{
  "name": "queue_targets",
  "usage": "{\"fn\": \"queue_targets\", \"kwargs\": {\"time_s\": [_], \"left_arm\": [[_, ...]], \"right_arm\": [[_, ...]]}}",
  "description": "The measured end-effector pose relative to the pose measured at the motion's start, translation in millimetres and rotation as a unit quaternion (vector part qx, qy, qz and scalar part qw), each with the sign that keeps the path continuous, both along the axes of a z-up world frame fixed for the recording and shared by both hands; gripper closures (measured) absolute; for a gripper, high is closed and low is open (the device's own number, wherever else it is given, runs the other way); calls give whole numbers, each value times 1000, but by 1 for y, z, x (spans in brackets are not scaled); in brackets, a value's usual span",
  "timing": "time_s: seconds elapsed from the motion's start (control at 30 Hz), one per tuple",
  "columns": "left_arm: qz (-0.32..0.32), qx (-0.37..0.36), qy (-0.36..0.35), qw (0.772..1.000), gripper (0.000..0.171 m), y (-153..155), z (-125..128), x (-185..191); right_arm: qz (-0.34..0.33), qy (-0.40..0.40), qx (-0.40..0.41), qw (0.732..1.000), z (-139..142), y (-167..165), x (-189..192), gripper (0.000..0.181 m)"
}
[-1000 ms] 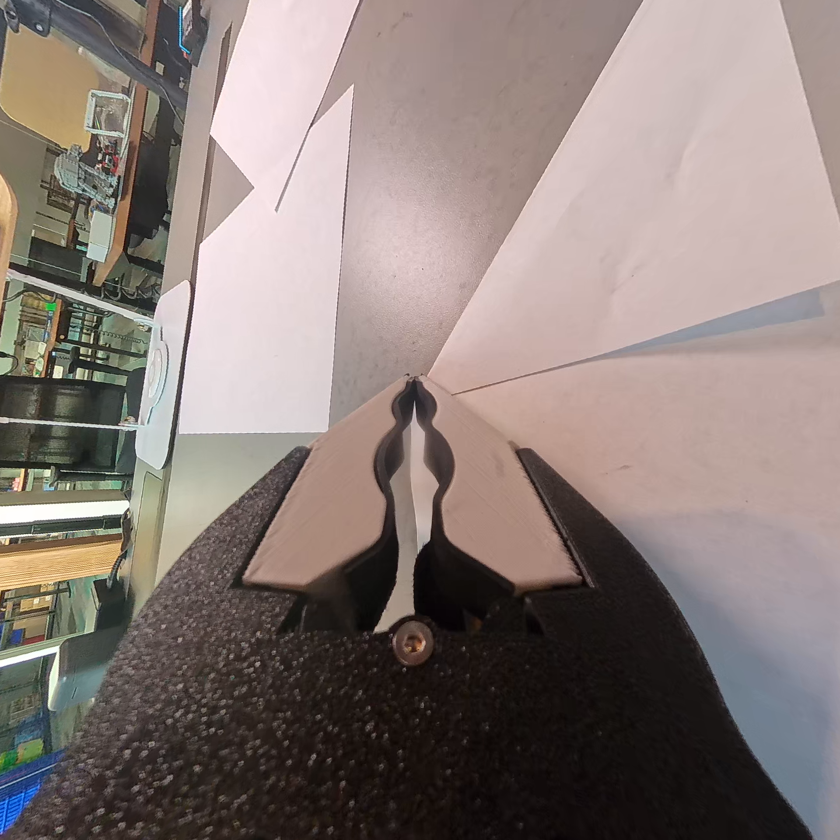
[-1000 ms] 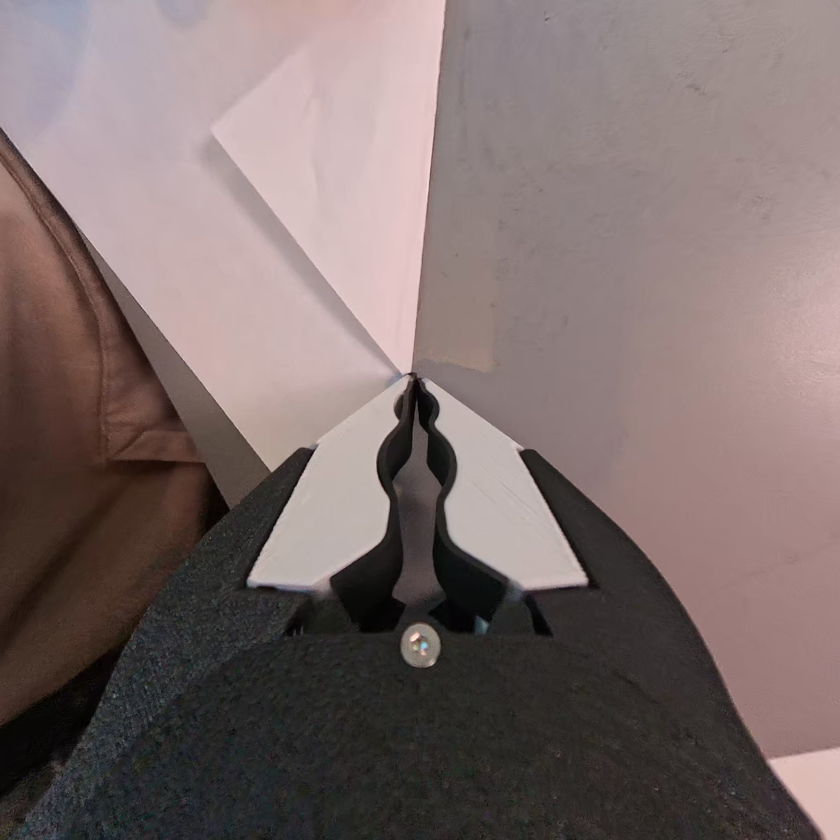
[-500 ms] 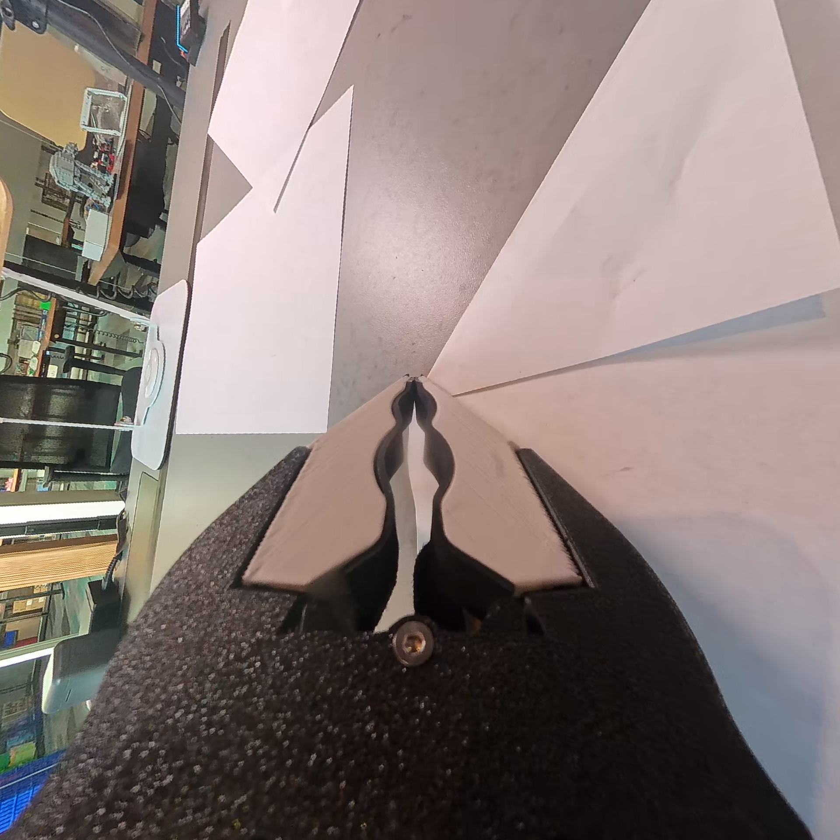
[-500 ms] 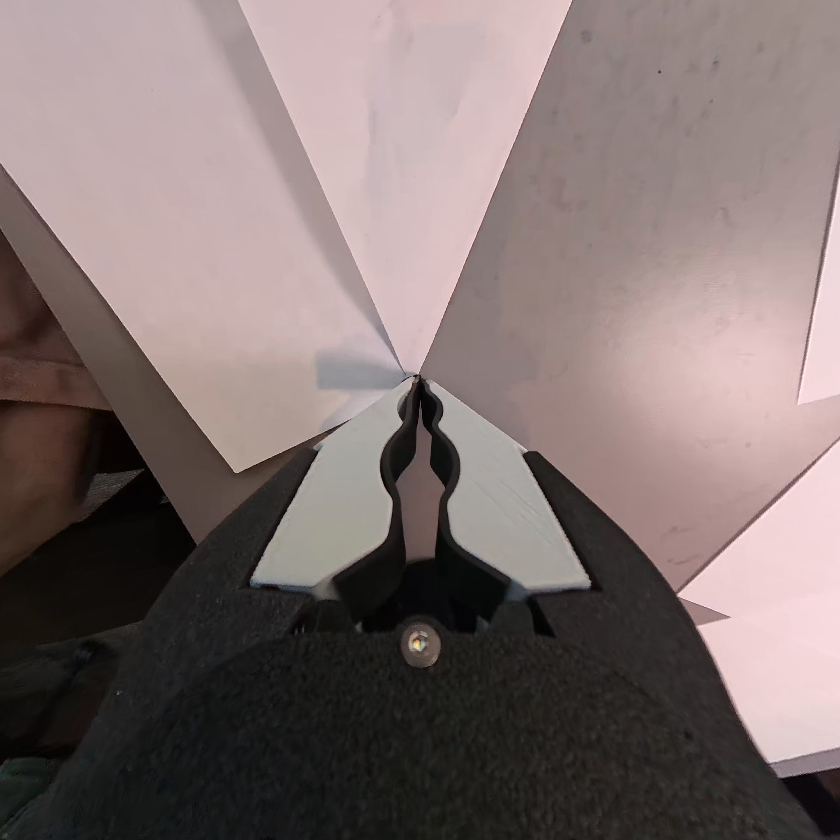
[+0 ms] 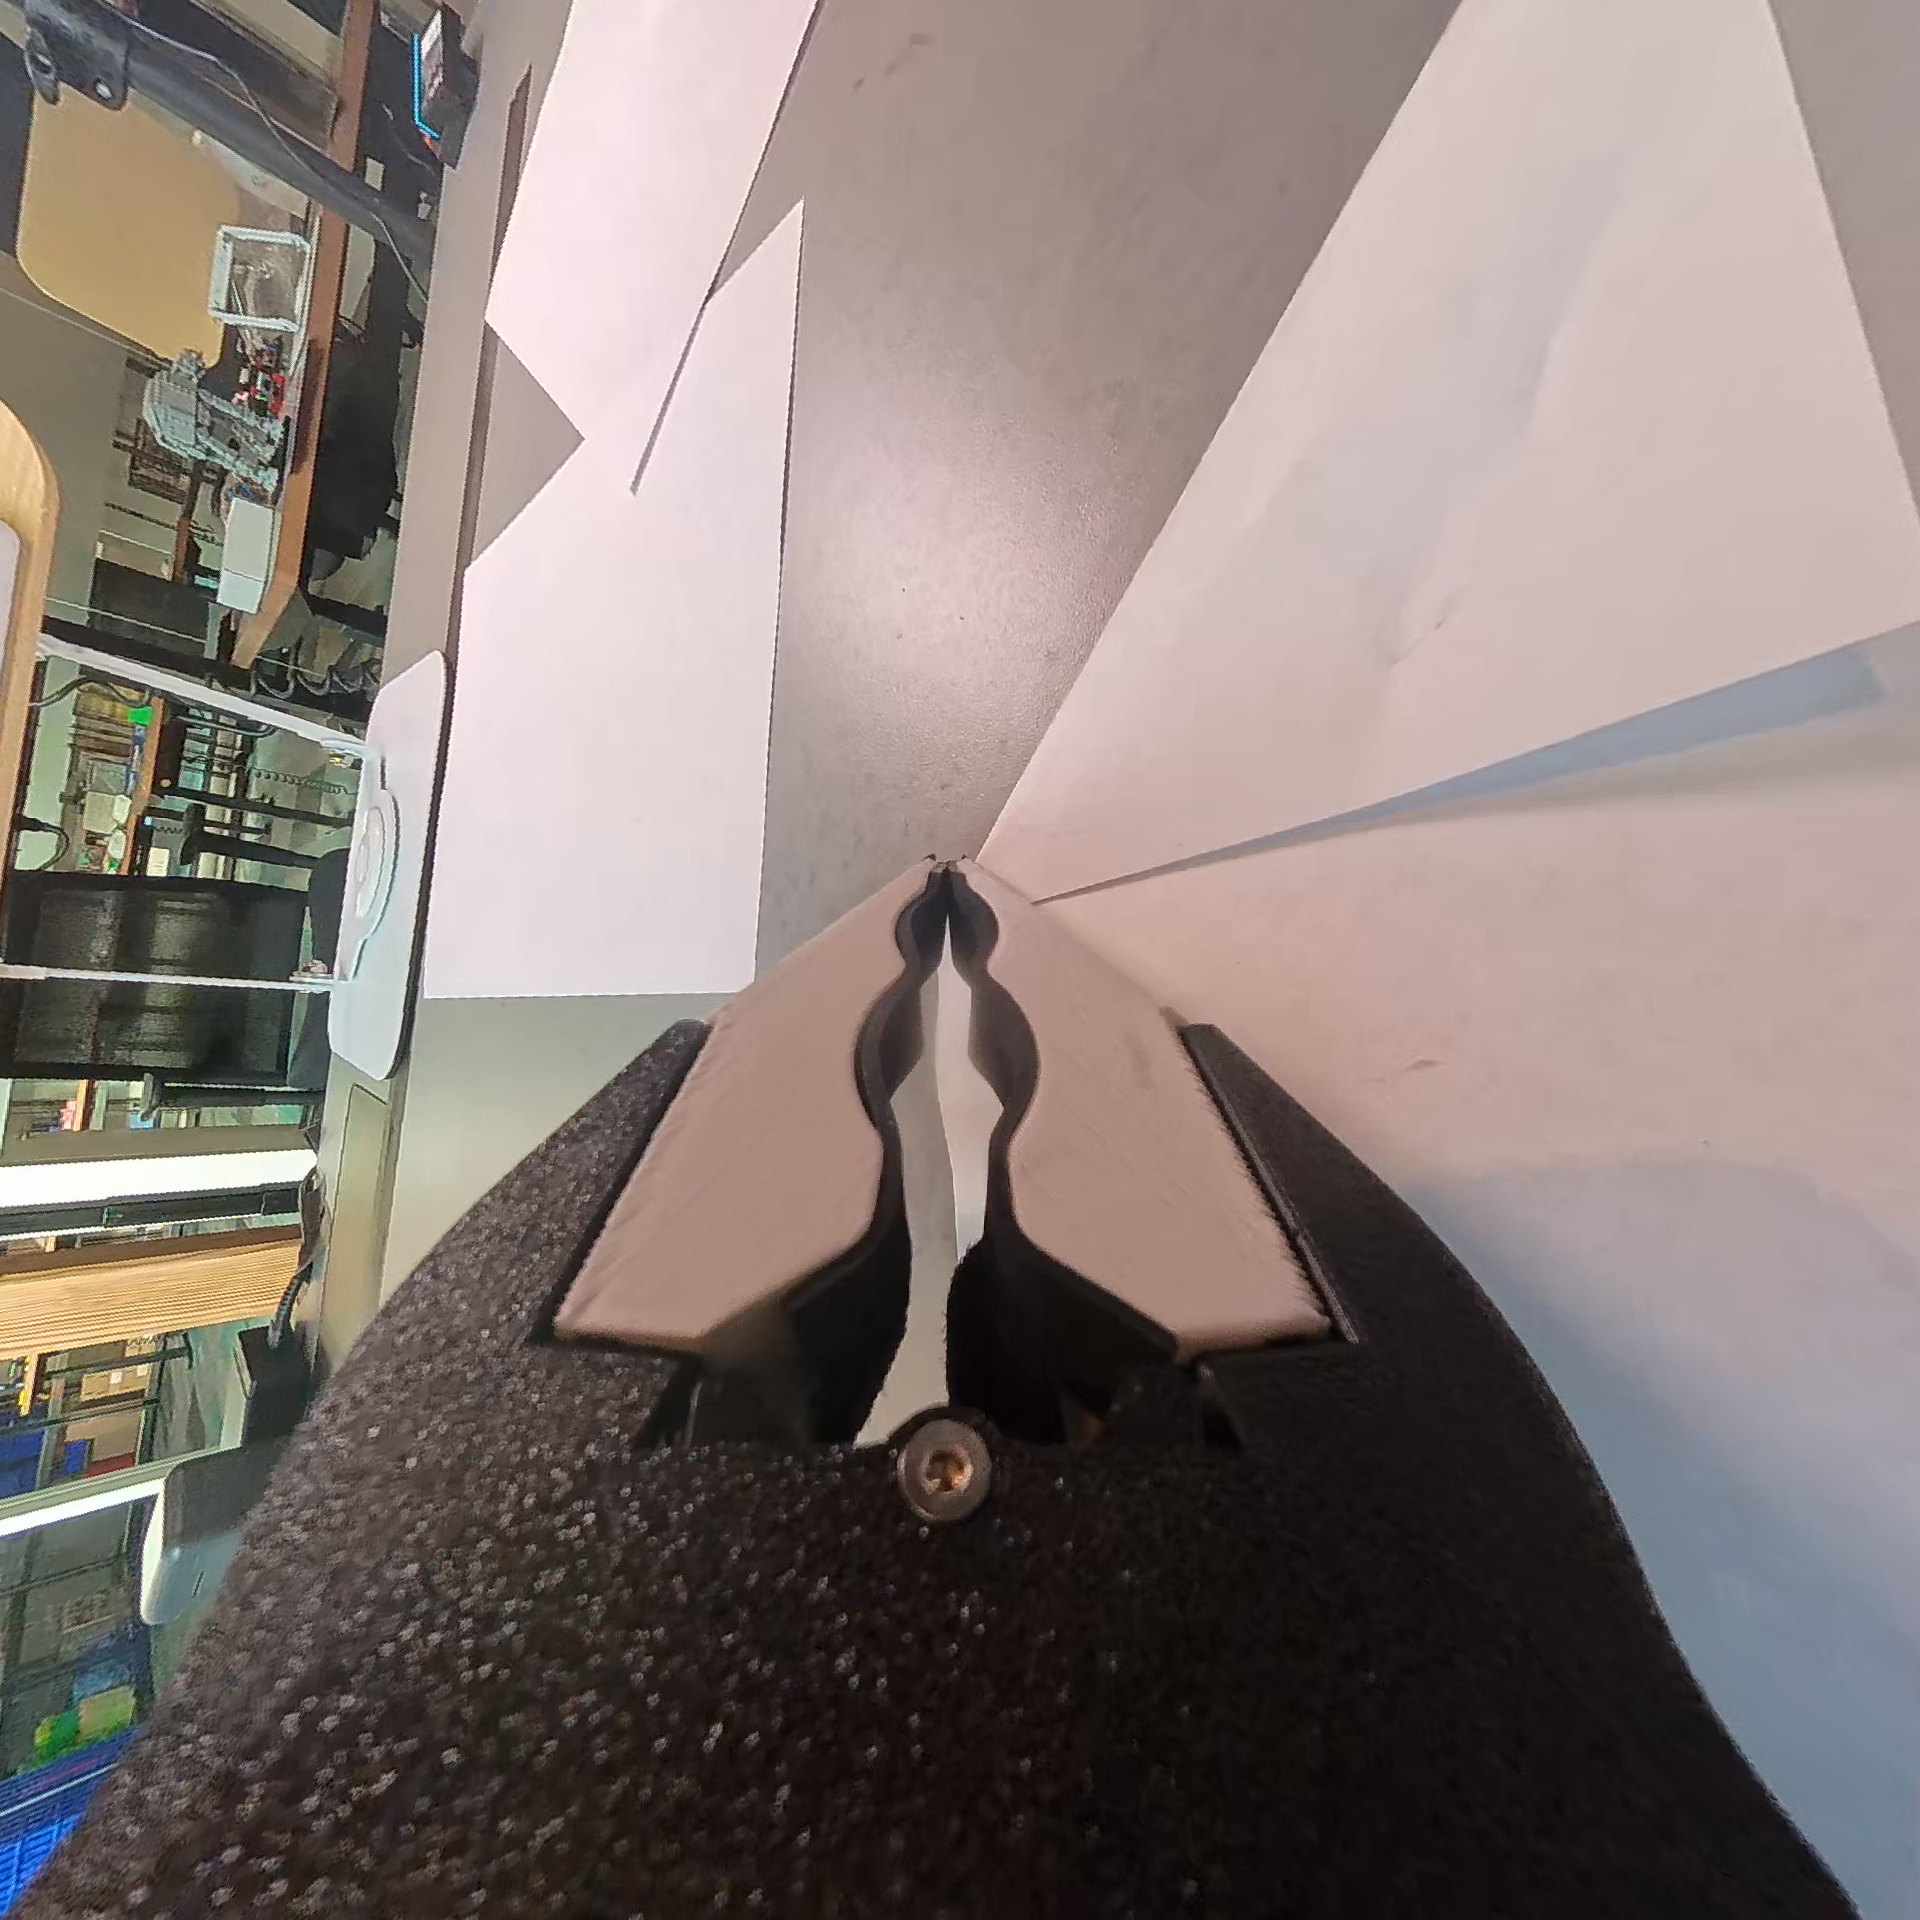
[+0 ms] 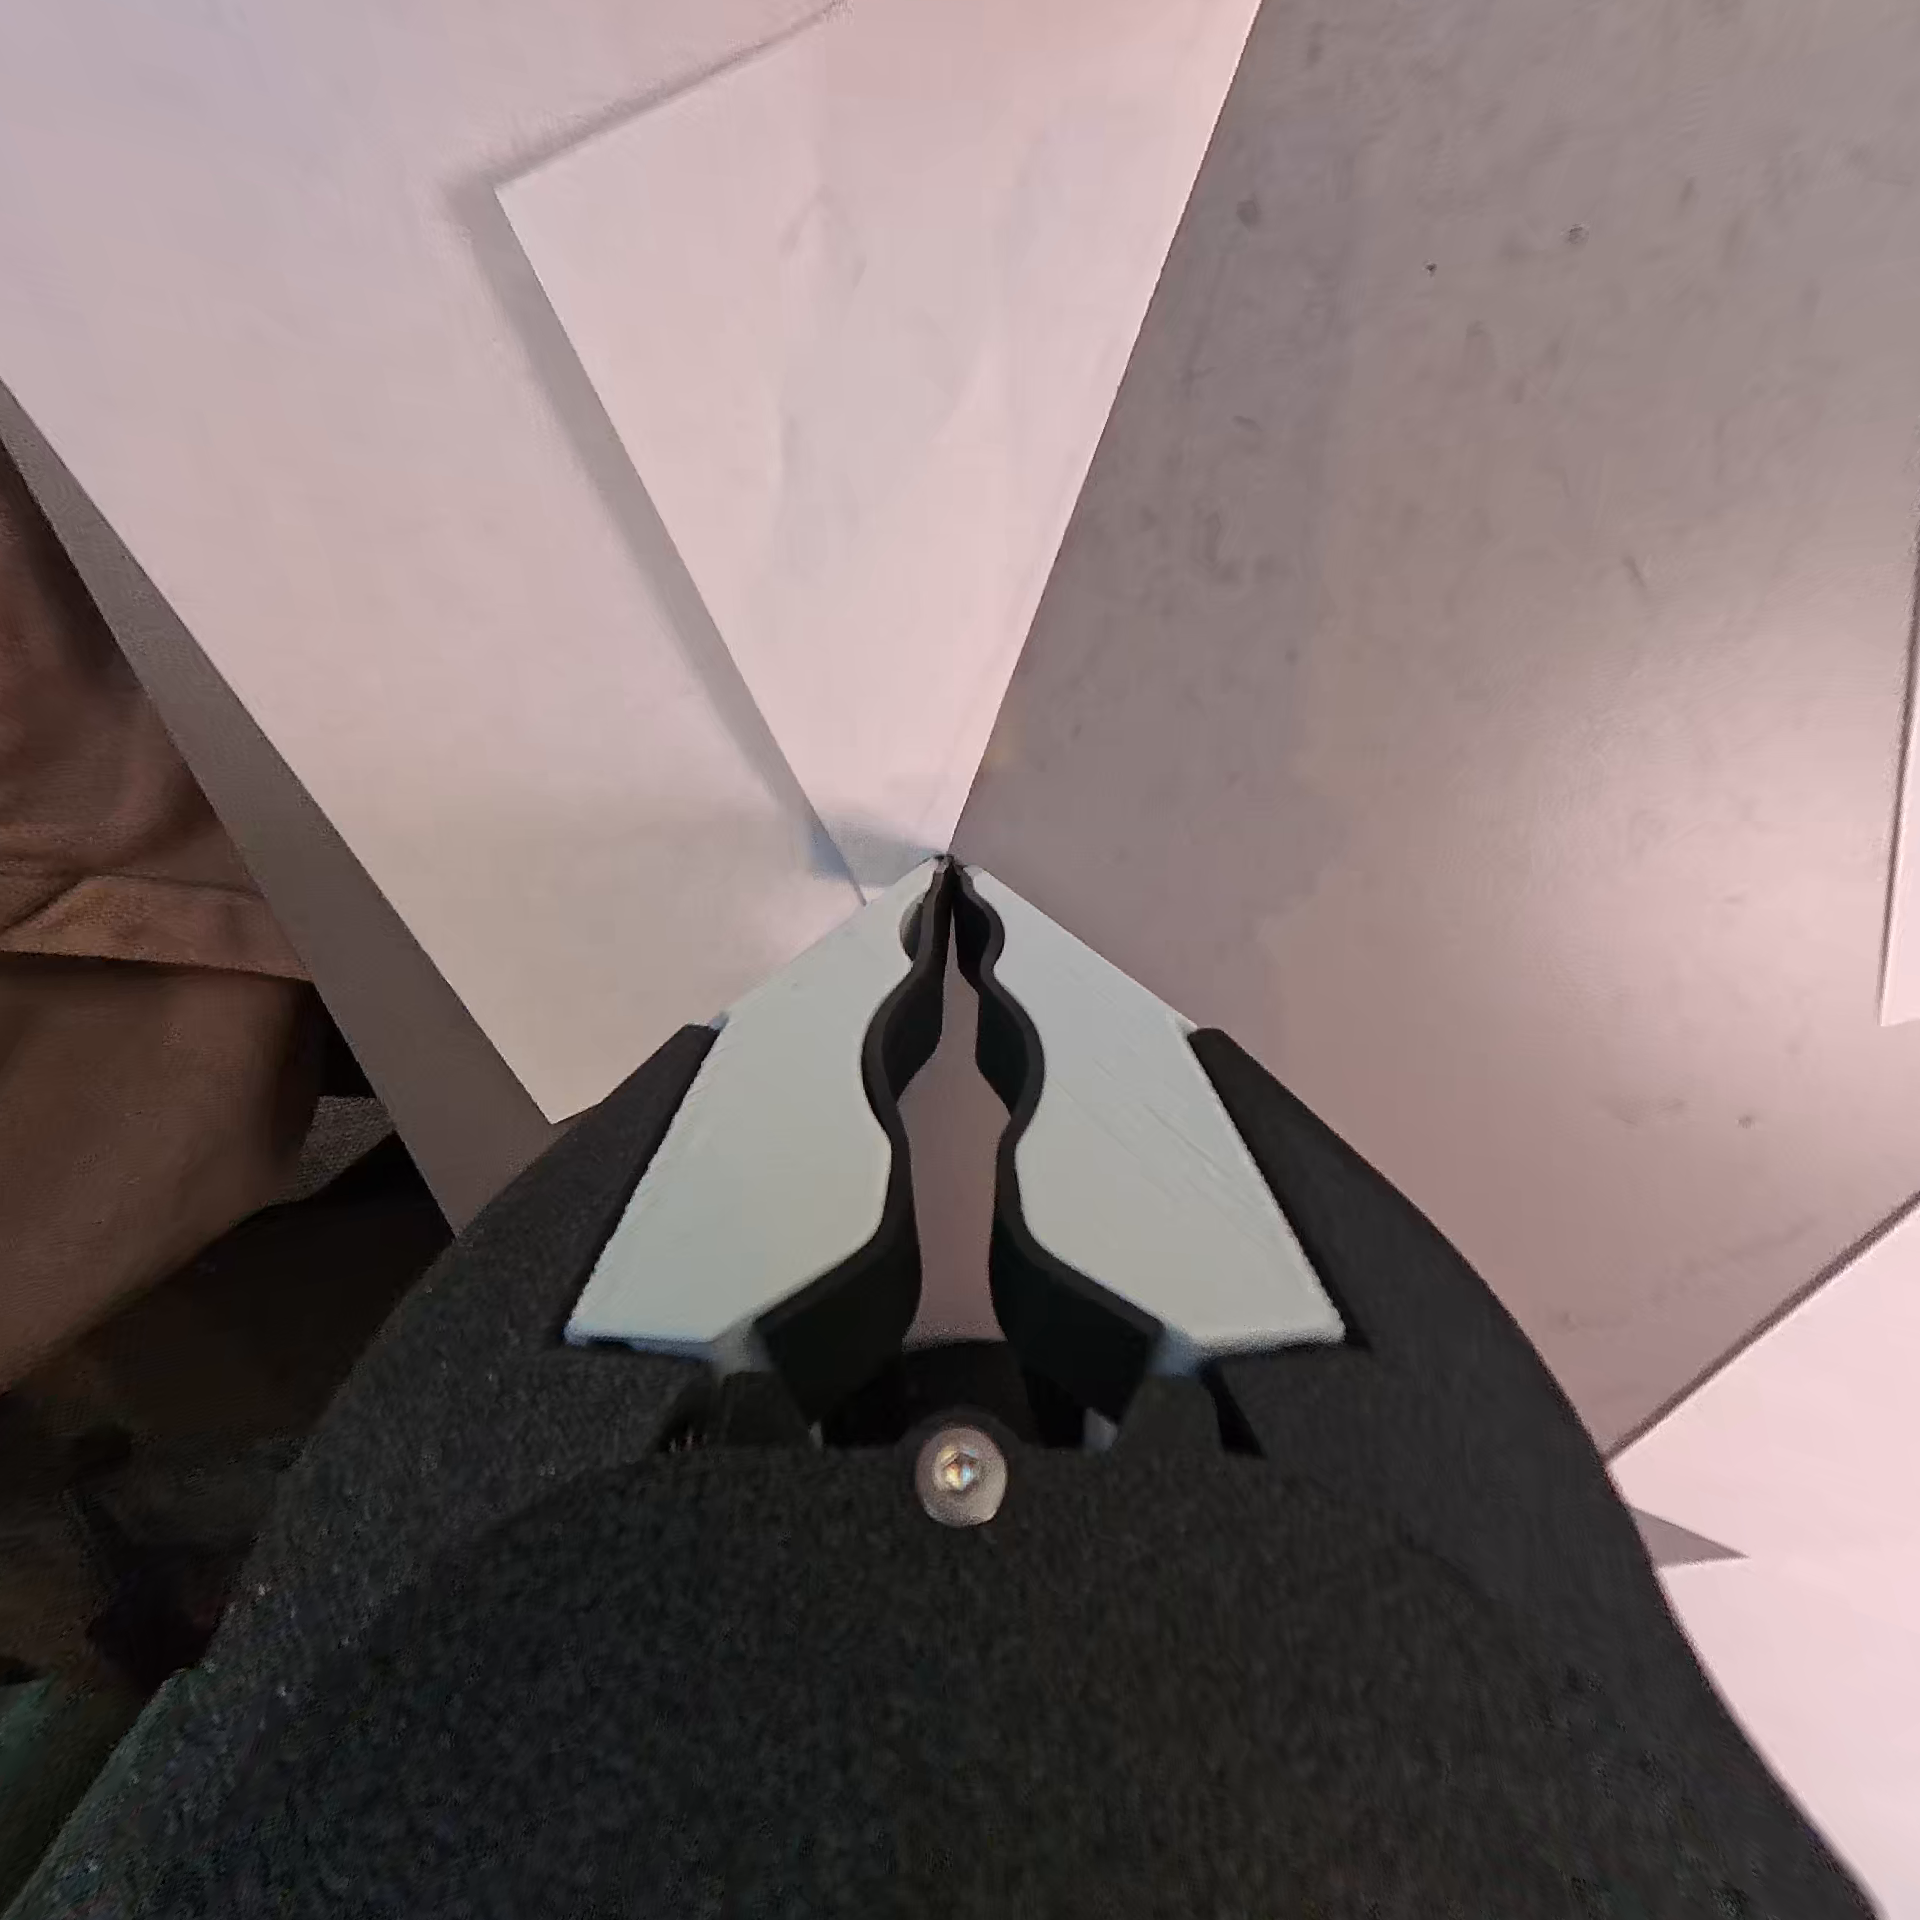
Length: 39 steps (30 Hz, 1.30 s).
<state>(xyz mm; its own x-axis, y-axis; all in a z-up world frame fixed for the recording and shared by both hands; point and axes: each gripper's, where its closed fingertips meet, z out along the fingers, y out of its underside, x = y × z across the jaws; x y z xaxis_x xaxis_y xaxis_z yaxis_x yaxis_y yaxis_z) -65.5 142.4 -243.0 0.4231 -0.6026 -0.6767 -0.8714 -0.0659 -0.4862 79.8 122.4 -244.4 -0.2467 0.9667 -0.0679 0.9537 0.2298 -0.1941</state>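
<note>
Left wrist view: my left gripper (image 5: pixel 943 868) is pressed together on the corner of a white paper sheet (image 5: pixel 1507 499), which lies over a grey tabletop (image 5: pixel 935 416). Right wrist view: my right gripper (image 6: pixel 943 864) pinches the corner of a folded white sheet (image 6: pixel 790 436). I judge the paper light, limp and easily creased; corners offer the best hold.

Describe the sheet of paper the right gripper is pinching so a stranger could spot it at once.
Start from the grey table strewn with white sheets. Near its edge by the person's brown sleeve, one large sheet lies flat. The pinched sheet lies over that one, its corner clamped in the right gripper; it alone casts a dark shadow along its left edge, being lifted.
</note>
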Motion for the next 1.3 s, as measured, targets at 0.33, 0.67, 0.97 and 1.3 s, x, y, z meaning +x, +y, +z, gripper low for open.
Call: {"fn": "queue_targets", "kwargs": {"time_s": [0.33,0.67,0.97,1.3], "left_arm": [[0,-6,-8,1000,171,0,0,1],[-5,-4,-5,1000,171,0,0,1],[-14,-12,-11,1000,171,-1,0,2],[-25,-75,-73,994,162,1,10,-1]], "right_arm": [[57,-13,53,997,-1,-1,-2,181],[6,151,118,982,16,9,-12,181],[5,287,79,955,41,-5,-19,154],[6,313,17,950,42,5,-42,170]]}}
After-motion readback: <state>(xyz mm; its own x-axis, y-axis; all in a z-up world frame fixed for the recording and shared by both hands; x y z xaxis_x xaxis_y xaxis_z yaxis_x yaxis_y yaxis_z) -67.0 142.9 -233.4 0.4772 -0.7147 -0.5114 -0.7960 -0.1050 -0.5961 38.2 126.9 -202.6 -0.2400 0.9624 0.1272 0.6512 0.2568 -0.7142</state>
